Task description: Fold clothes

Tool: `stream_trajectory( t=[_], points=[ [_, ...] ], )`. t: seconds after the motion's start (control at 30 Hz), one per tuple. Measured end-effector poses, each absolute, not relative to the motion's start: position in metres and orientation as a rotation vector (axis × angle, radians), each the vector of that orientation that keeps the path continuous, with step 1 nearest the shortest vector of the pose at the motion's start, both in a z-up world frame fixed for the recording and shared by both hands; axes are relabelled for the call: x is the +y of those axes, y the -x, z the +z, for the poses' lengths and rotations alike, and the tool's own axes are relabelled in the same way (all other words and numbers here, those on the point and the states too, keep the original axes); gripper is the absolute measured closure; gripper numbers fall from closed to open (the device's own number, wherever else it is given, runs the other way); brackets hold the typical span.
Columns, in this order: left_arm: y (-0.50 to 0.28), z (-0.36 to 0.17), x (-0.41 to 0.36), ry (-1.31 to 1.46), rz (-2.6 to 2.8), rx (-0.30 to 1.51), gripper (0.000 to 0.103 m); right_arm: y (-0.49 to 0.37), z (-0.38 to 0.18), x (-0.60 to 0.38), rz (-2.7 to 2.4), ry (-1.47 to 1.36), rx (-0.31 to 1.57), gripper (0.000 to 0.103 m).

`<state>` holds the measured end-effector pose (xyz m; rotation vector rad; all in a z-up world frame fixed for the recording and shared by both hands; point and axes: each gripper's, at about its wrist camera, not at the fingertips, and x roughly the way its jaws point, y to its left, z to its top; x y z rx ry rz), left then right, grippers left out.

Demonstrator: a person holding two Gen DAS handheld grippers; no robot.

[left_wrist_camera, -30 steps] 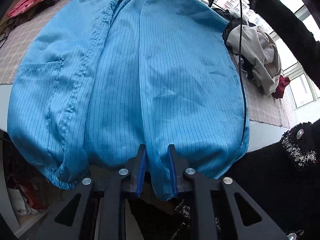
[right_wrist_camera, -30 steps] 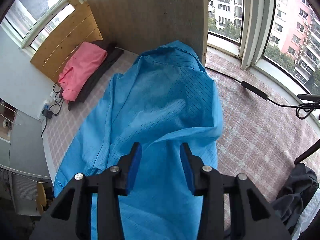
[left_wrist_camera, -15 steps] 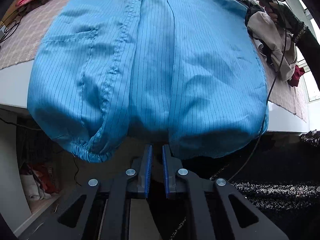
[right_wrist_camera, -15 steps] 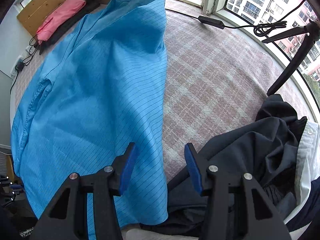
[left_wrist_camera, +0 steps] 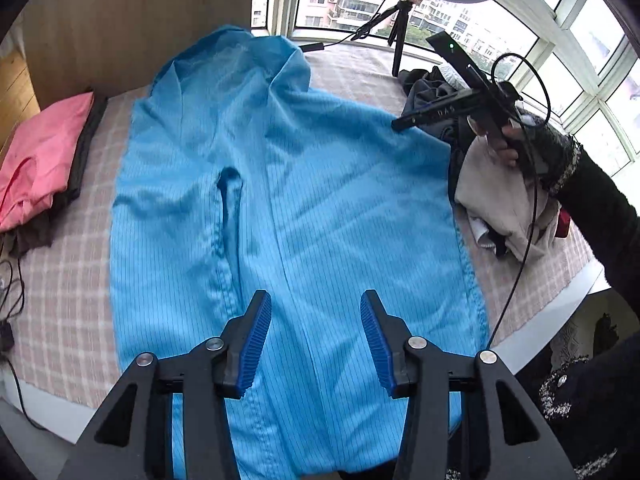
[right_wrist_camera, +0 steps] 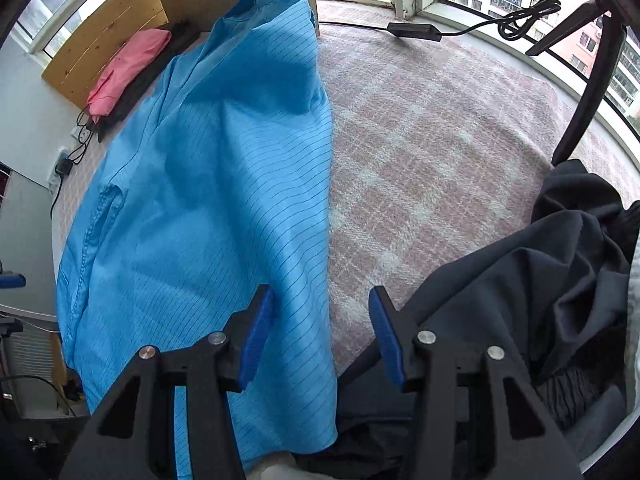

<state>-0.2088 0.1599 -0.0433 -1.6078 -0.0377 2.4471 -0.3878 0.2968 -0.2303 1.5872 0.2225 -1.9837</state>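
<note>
A blue pinstriped garment (left_wrist_camera: 280,216) lies spread lengthwise on the checked cloth of the table, its collar end against the wooden panel at the back. My left gripper (left_wrist_camera: 316,340) hangs above the garment's near half; its jaws are opening and nothing is between them. In the right wrist view the same blue garment (right_wrist_camera: 208,184) fills the left side. My right gripper (right_wrist_camera: 322,332) hovers open over the garment's right edge, nothing between its blue pads. In the left wrist view the right gripper (left_wrist_camera: 400,124) shows at the garment's right side, held by a hand in a black sleeve.
Pink and dark folded clothes (left_wrist_camera: 36,168) are stacked at the far left. A heap of dark and beige garments (left_wrist_camera: 492,184) sits at the right. The black jacket (right_wrist_camera: 540,280) lies beside my right gripper. A tripod (left_wrist_camera: 398,32), cables and windows stand behind.
My left gripper let go of the garment's hem, opened, and rose over the table. My right gripper came down from the collar end to the garment's right edge, then held still.
</note>
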Motion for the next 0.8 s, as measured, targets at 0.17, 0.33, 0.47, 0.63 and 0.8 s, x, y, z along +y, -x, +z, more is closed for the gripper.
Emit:
stream_trajectory(
  t=[0.17,0.33,0.47,0.63,0.8],
  points=[
    [0.348,-0.051,0.182,1.577,2.410,0.008,0.046,0.381,-0.238,0.311,-1.951,-1.600,0.147,0.055],
    [0.443,-0.101,0.196,1.679,2.393,0.058,0.046,0.381,-0.242,0.313,-1.924,-1.587,0.133,0.055],
    [0.480,-0.127,0.194,1.716,2.339,-0.023,0.072,0.386,-0.248,0.315,-1.894,-1.611,0.109,0.055],
    [0.473,-0.112,0.172,1.570,2.403,-0.153,0.102,0.384,-0.254,0.310,-1.855,-1.619,0.150,0.054],
    [0.476,-0.092,0.131,1.437,2.497,-0.373,0.103,0.380,-0.251,0.314,-1.837,-1.584,0.081,0.096]
  ],
)
